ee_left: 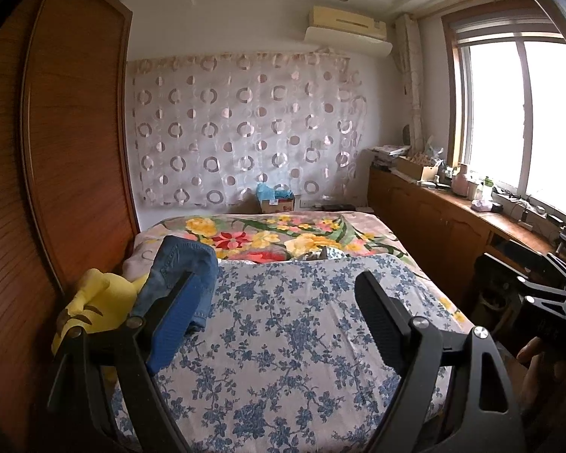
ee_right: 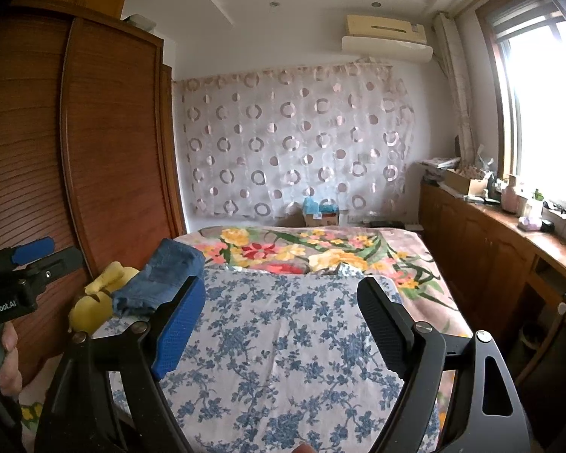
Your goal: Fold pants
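Both tongs, left tongs [ee_left: 279,317] and right tongs [ee_right: 283,321], hang wide apart, gripping nothing, above the blue-flowered bed [ee_left: 290,339]. Folded denim pants [ee_left: 185,268] lie at its far left edge, beside a yellow plush toy [ee_left: 90,302].

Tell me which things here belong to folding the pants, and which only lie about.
For the job:
- bunched blue denim pants
- blue-flowered white bed sheet
- left gripper, right gripper, jaws open

Lying about:
- yellow plush toy
- bright floral blanket
- brown cardboard box
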